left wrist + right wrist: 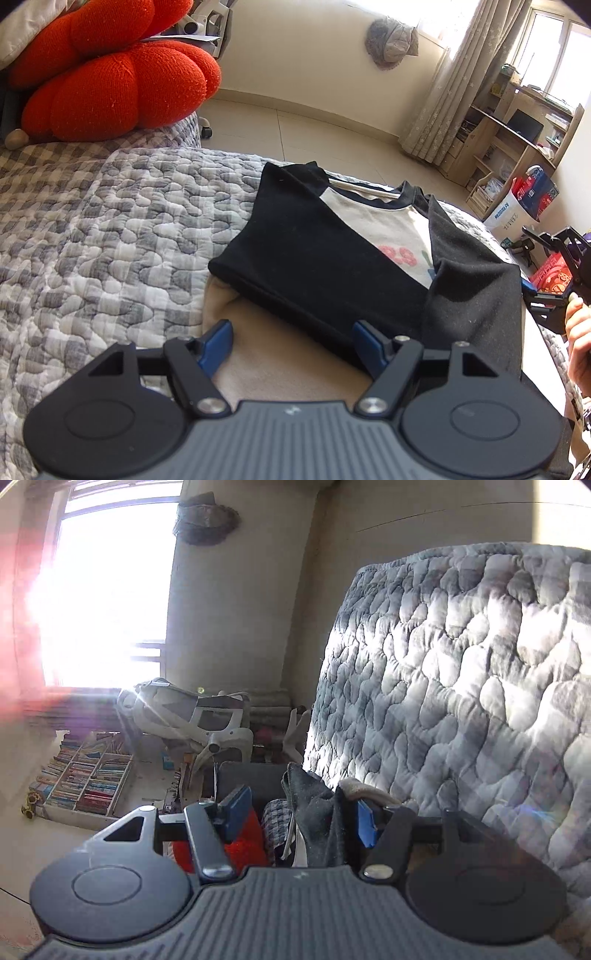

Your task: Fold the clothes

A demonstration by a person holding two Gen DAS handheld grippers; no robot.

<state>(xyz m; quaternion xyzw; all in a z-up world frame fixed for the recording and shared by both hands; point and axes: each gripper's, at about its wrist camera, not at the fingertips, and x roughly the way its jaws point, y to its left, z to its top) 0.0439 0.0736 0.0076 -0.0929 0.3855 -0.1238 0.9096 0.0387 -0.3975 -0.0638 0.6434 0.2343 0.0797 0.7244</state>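
On the bed, under its grey-and-white quilted cover, the raglan shirt lies face up near the far edge: cream body with a pinkish print, black sleeves and black neckband. Both sleeves are already laid inward across the chest, the wearer's-side sleeve on the left spread broad and flat, the other one draped down toward the hem. The cream lower part of the shirt runs out from under them toward the camera. A red pumpkin-shaped cushion sits well apart at the head end.

The left gripper hovers low over the cream hem, its jaws wide apart with nothing between them. The right gripper is off the bed's side; its jaws stand apart too, though a bunch of black and cream fabric hangs in the gap against the right pad, so cloth seems caught rather than clamped.

The risk from here lies in that loose hold. If the right gripper pulls away with fabric snagged on one pad, the near sleeve could drag off the chest and undo the lay. Closing the left jaws on a single layer of hem would lift only the top ply and skew any crosswise fold, and the shirt's closeness to the bed edge leaves little margin against sliding off.
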